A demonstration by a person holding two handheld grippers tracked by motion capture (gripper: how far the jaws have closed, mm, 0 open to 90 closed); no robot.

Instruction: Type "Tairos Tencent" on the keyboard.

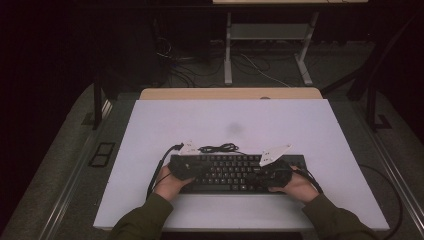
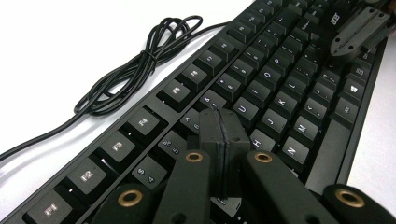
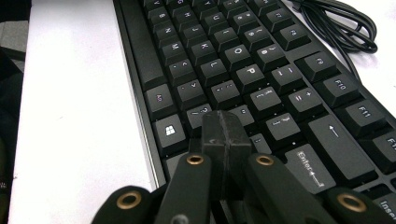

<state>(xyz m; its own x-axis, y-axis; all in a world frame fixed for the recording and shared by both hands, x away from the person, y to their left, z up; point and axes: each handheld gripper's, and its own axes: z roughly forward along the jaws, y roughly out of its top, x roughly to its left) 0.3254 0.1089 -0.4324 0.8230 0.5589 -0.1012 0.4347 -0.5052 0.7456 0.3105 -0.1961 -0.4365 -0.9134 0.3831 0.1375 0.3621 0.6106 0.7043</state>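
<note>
A black keyboard (image 1: 227, 172) lies across the white table near the front, also seen close up as the keyboard (image 2: 261, 84) and the keyboard (image 3: 243, 70). My left gripper (image 1: 186, 169) rests over its left end, jaws pressed together with nothing between them, tips (image 2: 218, 122) just above the middle letter keys. My right gripper (image 1: 272, 173) hovers over the right end, jaws also together and empty, tips (image 3: 223, 125) near the keys left of Enter. The right gripper (image 2: 359, 30) appears far off in the left gripper view.
The keyboard's coiled black cable (image 1: 218, 148) lies on the white table (image 1: 230, 122) just behind it, also the cable (image 2: 135, 65) and the cable (image 3: 345, 23). Each gripper trails a cable (image 1: 159, 167). Desk legs (image 1: 228, 50) and wires stand beyond the table.
</note>
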